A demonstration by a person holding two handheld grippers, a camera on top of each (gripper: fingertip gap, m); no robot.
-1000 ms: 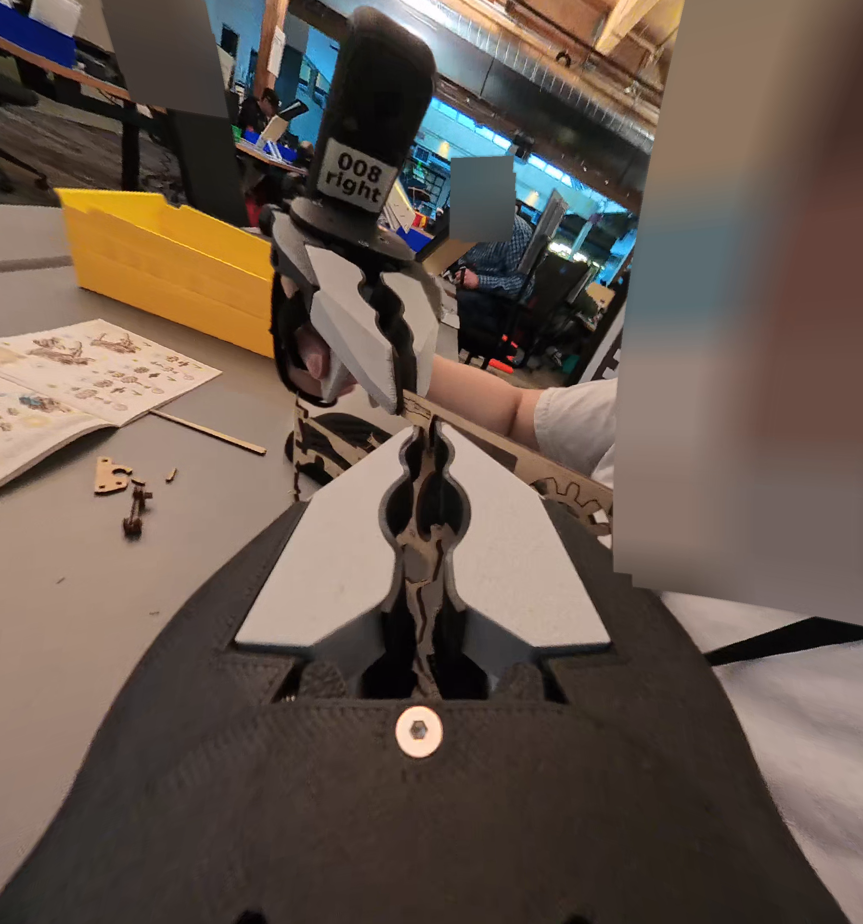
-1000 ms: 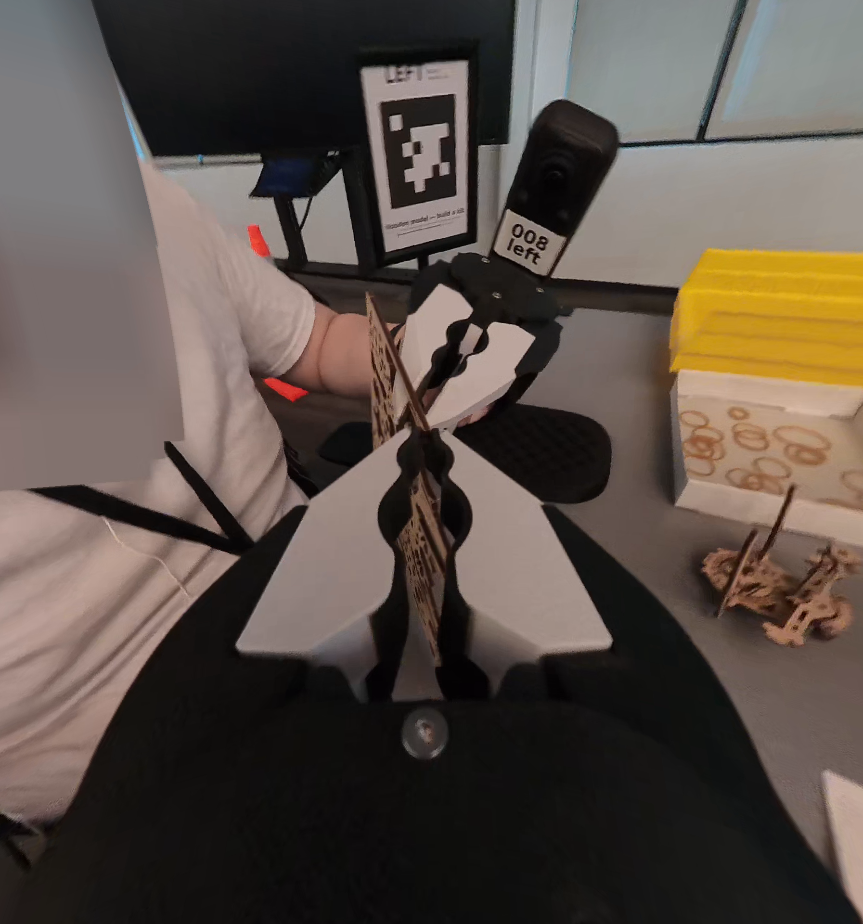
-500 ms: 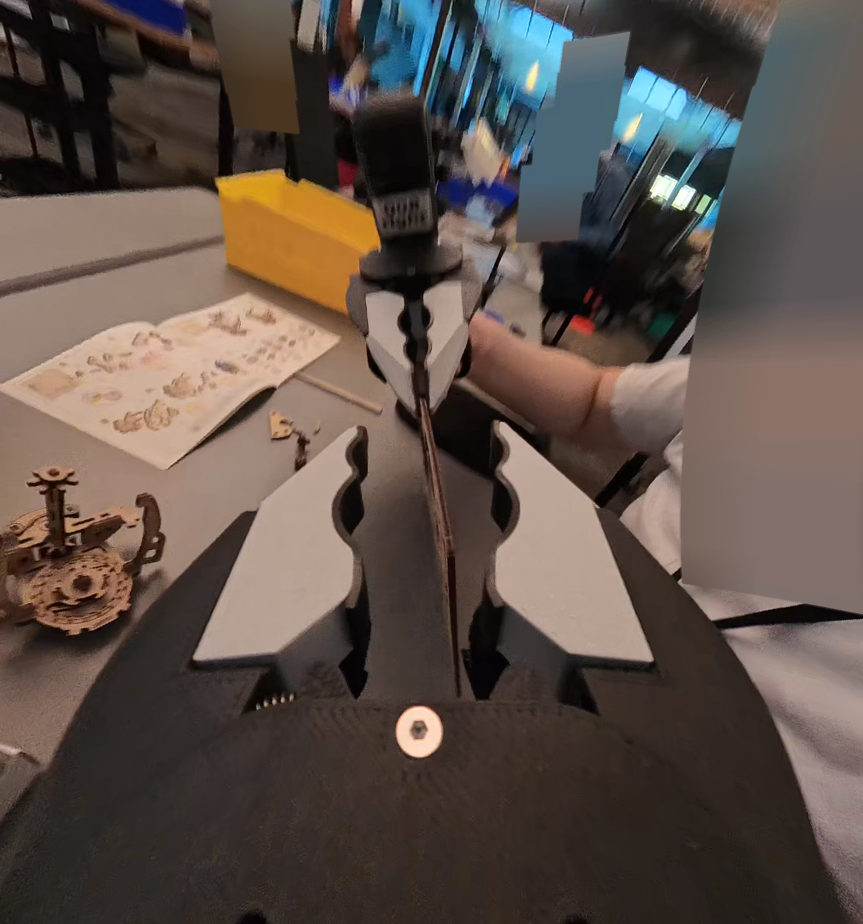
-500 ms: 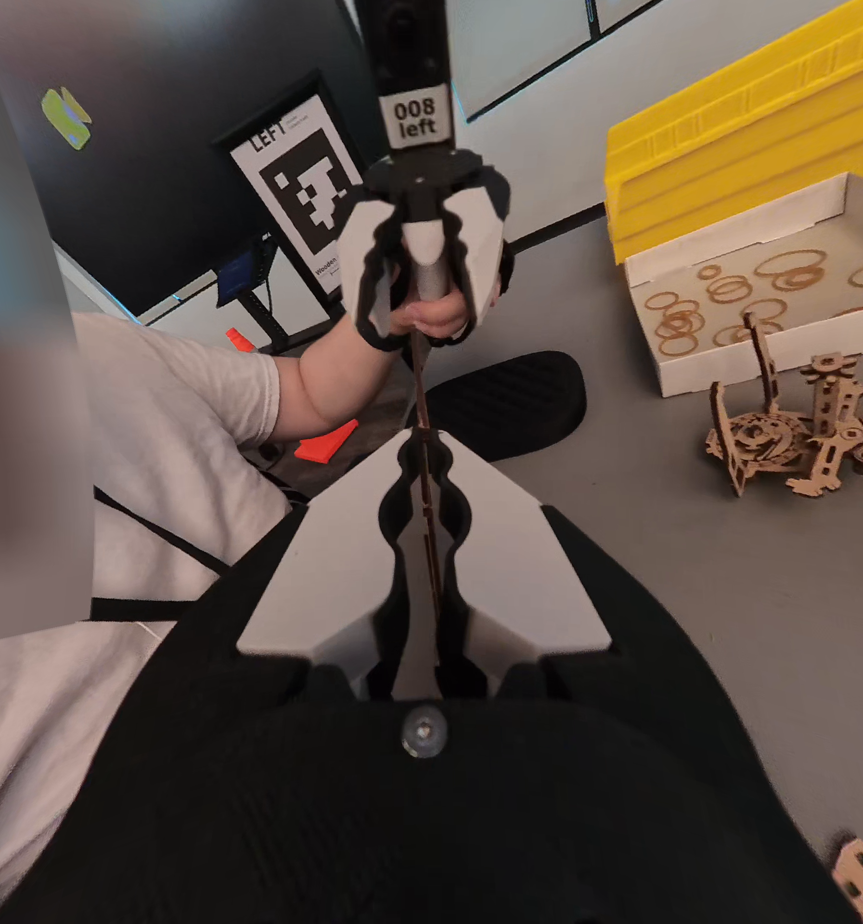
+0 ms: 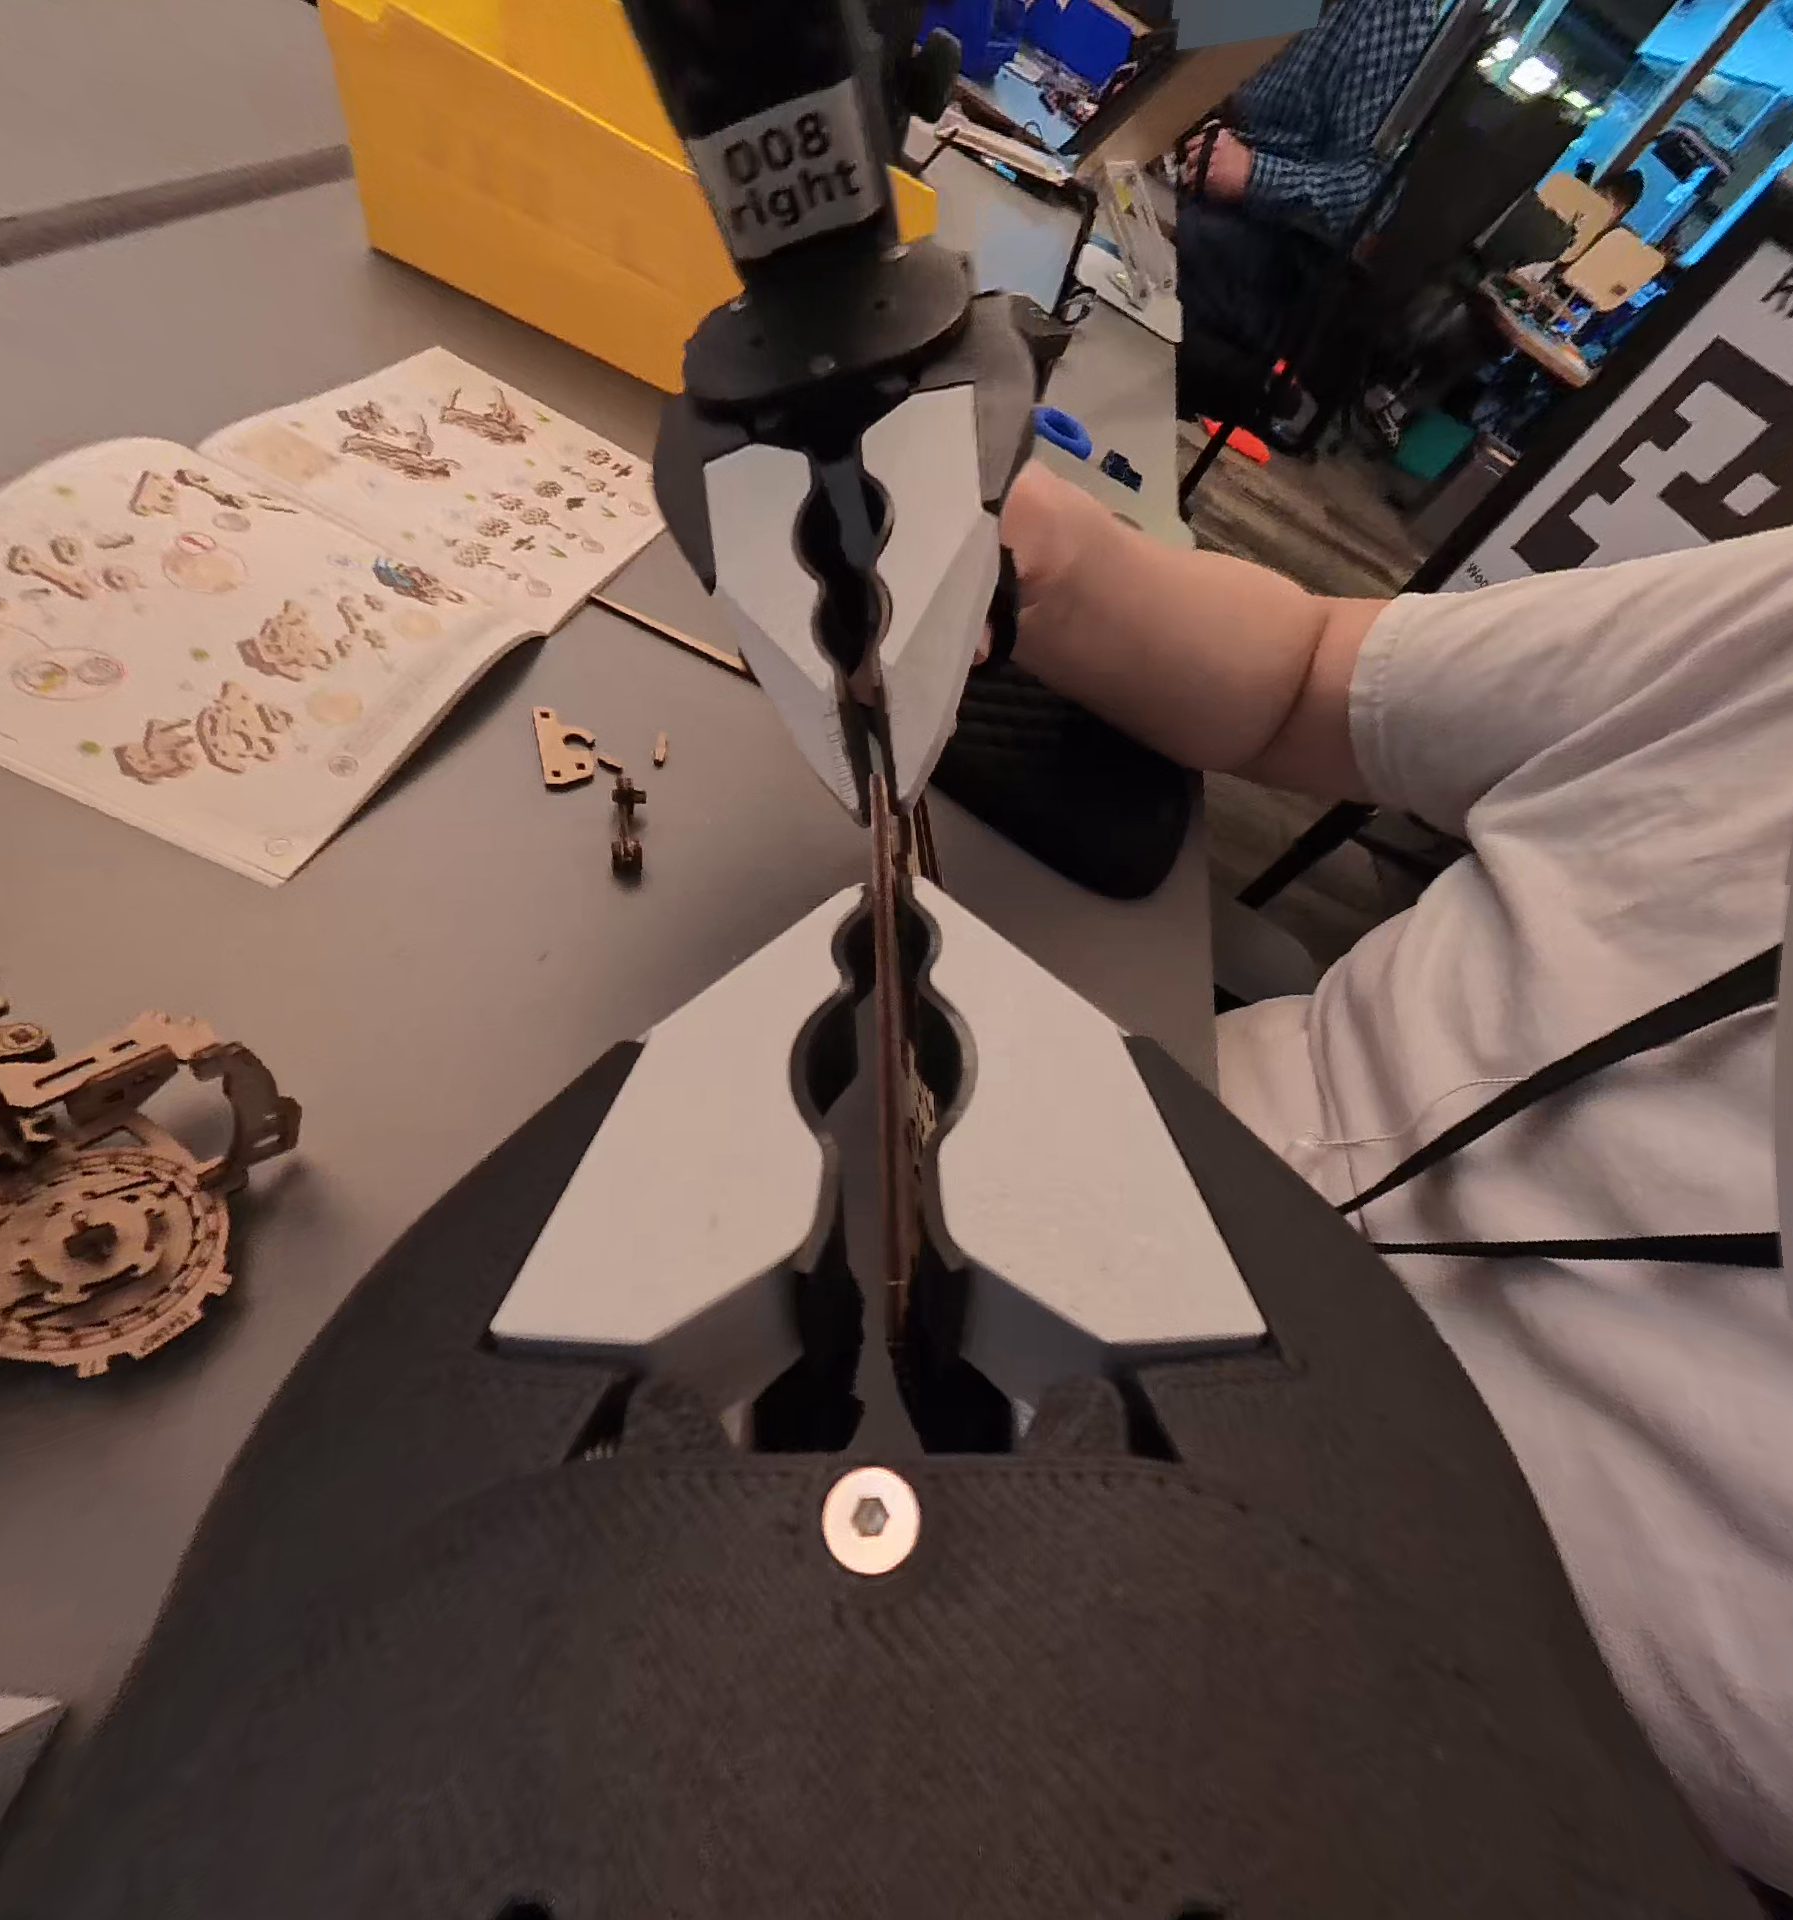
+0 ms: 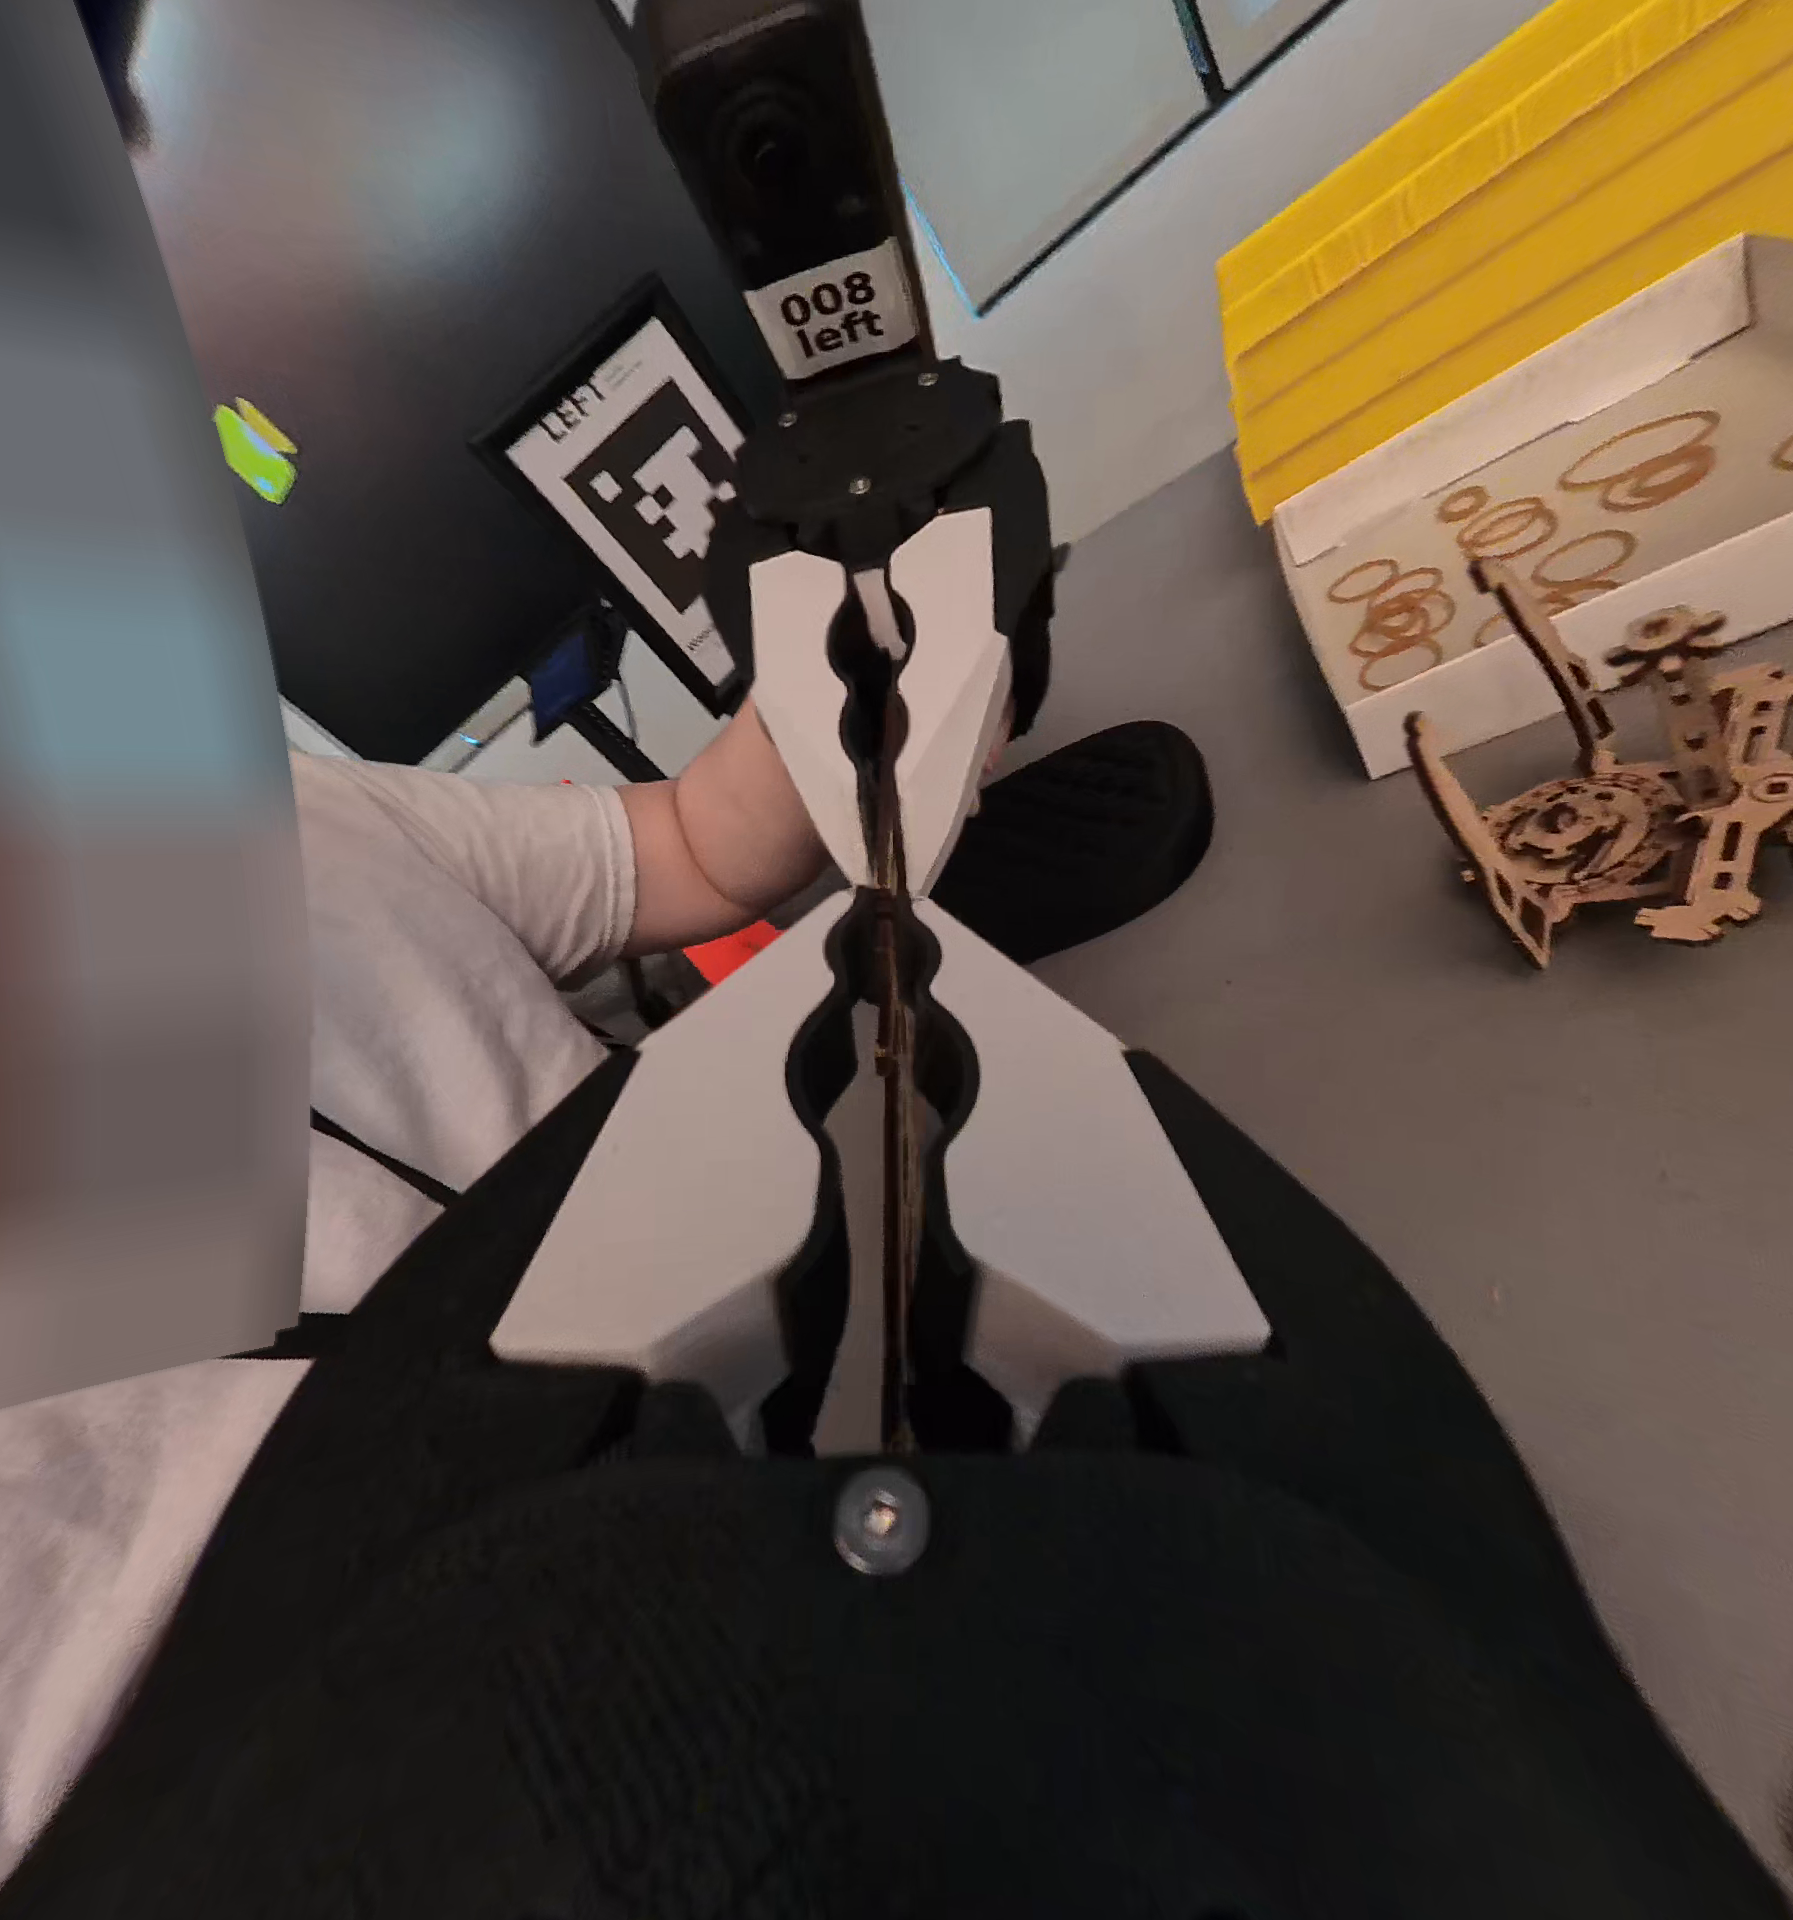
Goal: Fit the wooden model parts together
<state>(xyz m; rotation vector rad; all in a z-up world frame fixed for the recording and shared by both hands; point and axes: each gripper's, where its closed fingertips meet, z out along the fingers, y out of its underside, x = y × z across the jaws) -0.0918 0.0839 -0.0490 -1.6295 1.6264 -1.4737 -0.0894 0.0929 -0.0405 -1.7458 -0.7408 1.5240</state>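
- In the left wrist view, at 9 o'clock from our claws, we see the half-built wooden model [image 5: 71, 1195] resting on the grey table [image 5: 404, 935], well apart from the grip.
- At 10 o'clock lies the open instruction booklet [image 5: 248, 603], with a yellow bin [image 5: 518, 177] beyond it at 11 o'clock.
- Between booklet and claws, a few small loose wooden pieces [image 5: 591, 769] and a thin wooden stick [image 5: 663, 623] lie on the table.
- In the middle, our left gripper [image 5: 887, 904] is clenched on a thin wooden sheet [image 5: 884, 1039] seen edge-on; its long axis runs from 6 to 12 o'clock, straight along the fingers.
- At 12 o'clock the right gripper [image 5: 871, 800] faces us tip to tip, clamped on the far end of the same sheet, so both hands are equally near and the sheet spans the short gap between them.
- We judge the coming move turns on this line-up: any twist or pull must go along that shared axis, or the thin wood may flex or snap.
- In the right wrist view the picture repeats: the sheet sits edge-on in our right claw, the left one opposite.
- At 2 o'clock there stands the model, with a white box of rubber bands [image 6: 1557, 520] behind it, both clear of the work.
- A black pad [image 6: 1089, 831] lies under the meeting point; nothing stands in the way.
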